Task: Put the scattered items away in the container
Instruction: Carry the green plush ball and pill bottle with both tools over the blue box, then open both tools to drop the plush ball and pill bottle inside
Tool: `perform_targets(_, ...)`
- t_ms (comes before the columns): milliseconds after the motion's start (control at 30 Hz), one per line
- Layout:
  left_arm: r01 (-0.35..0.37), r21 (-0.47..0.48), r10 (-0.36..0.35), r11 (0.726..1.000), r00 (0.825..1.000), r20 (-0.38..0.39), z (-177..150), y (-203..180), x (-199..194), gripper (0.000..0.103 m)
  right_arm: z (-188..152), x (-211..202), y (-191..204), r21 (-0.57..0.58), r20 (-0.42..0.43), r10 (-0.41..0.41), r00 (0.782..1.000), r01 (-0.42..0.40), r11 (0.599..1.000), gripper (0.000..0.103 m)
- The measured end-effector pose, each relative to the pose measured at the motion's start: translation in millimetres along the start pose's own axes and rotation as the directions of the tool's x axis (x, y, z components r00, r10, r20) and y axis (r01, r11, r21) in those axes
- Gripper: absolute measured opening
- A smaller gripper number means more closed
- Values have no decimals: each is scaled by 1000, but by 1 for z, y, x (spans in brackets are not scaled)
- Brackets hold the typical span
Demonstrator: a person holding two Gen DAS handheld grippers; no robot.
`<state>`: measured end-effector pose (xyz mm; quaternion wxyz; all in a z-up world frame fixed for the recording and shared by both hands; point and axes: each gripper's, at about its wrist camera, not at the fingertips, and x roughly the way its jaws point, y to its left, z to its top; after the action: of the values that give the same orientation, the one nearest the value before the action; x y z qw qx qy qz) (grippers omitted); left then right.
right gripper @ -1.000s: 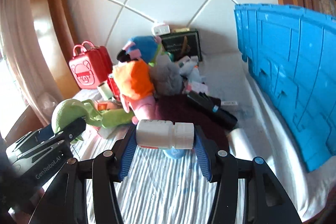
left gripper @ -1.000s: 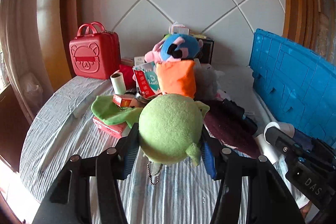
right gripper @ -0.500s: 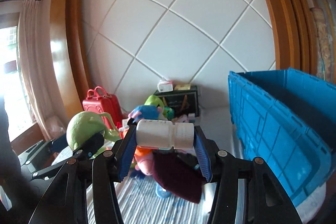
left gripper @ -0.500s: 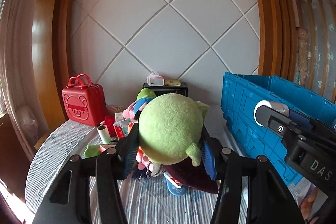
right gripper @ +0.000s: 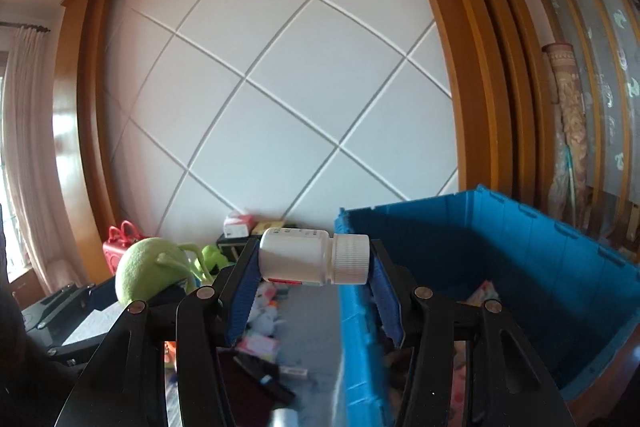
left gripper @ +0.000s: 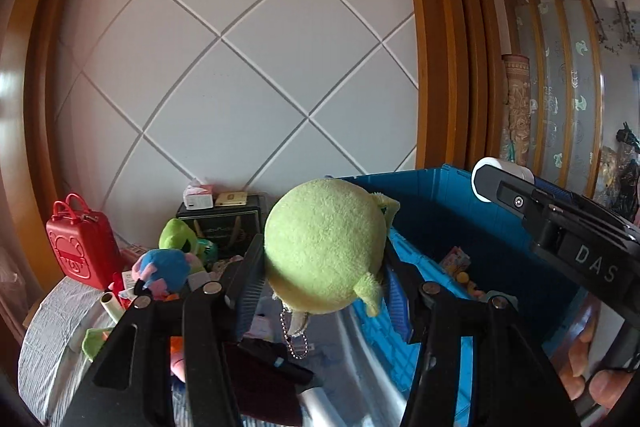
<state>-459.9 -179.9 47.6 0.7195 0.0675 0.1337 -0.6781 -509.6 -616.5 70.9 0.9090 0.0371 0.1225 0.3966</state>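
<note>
left gripper (left gripper: 322, 273) clamped on green plush ball toy (left gripper: 325, 245), keychain hanging below | right gripper (right gripper: 313, 269) clamped on white pill bottle (right gripper: 313, 257) lying sideways, cap toward 3 o'clock | blue crate (right gripper: 532, 251) at 3 o'clock, a few items inside | clutter pile (left gripper: 168, 267) at 9 o'clock on table (left gripper: 44, 331)

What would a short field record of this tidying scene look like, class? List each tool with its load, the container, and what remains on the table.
left tool: shut on green plush toy, held up beside the crate
right tool: shut on white bottle, lying sideways between the pads
container: blue crate, open, a few items inside
left on table: red case, blue plush toy, dark box
</note>
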Motion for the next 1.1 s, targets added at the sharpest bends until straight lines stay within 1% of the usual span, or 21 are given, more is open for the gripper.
perform_targets(100,-2,-20,1,1000,999,-48,28,-51,26,52,29,20,-61,-36,1,11,1000,-11,999,52)
perform_targets(133,22,-41,-26,999,996,-82,39,-68,34,52,41,26,-81,-54,-3,9,1000,-9,999,52)
perform_targets(167,58,-76,-67,995,989,-129,50,-82,45,52,52,33,-100,-70,-11,6,1000,-7,998,52)
perform_targets(233,119,-174,-159,977,959,-233,63,-107,70,52,73,53,-136,-97,-44,4,999,-8,995,52)
perform_targets(267,127,-217,-185,968,943,-277,66,-119,82,52,81,63,-152,-109,-63,4,998,-11,994,52)
perform_targets(300,115,-238,-189,964,930,-316,68,-130,95,52,86,73,-166,-121,-86,0,996,-10,993,52)
perform_targets(367,74,-215,-152,974,916,-372,72,-154,118,52,87,96,-189,-135,-147,-16,989,-4,991,52)
perform_targets(400,51,-194,-126,980,908,-400,72,-165,130,52,84,109,-199,-138,-187,-17,982,-10,990,52)
perform_targets(433,39,-175,-113,984,896,-431,71,-173,141,52,79,123,-208,-139,-233,-13,972,-20,990,52)
perform_targets(467,36,-160,-108,987,879,-464,68,-181,153,52,73,137,-216,-135,-282,-9,959,-31,990,52)
perform_targets(533,31,-123,-93,992,837,-539,60,-197,178,52,59,162,-238,-107,-383,10,924,-56,993,52)
perform_targets(567,27,-98,-78,995,817,-572,54,-204,190,52,50,174,-250,-86,-437,23,899,-67,994,52)
perform_targets(633,7,-35,-27,999,777,-629,40,-212,214,52,33,197,-271,-37,-537,51,842,-84,996,52)
perform_targets(700,-9,2,8,1000,737,-676,22,-216,233,52,12,213,-284,-24,-623,53,780,-87,996,52)
perform_targets(800,-26,52,56,998,675,-736,-6,-224,260,52,-18,233,-291,-93,-711,-2,703,-92,991,52)
perform_targets(867,-27,57,61,998,635,-770,-24,-226,274,52,-38,242,-292,-147,-753,-42,657,-105,984,52)
perform_targets(900,-26,47,53,999,615,-787,-32,-227,281,52,-47,246,-293,-153,-773,-47,633,-113,982,52)
perform_targets(933,-27,34,44,999,598,-800,-39,-227,286,53,-54,250,-296,-148,-789,-46,612,-118,982,52)
perform_targets(967,-34,30,44,999,585,-810,-46,-226,291,53,-60,253,-298,-146,-801,-45,597,-122,982,52)
perform_targets(1033,-35,24,40,999,567,-823,-58,-224,298,53,-70,257,-301,-160,-814,-60,578,-123,980,52)
perform_targets(1100,-27,19,31,999,545,-838,-67,-226,301,54,-76,259,-305,-180,-821,-82,565,-120,976,52)
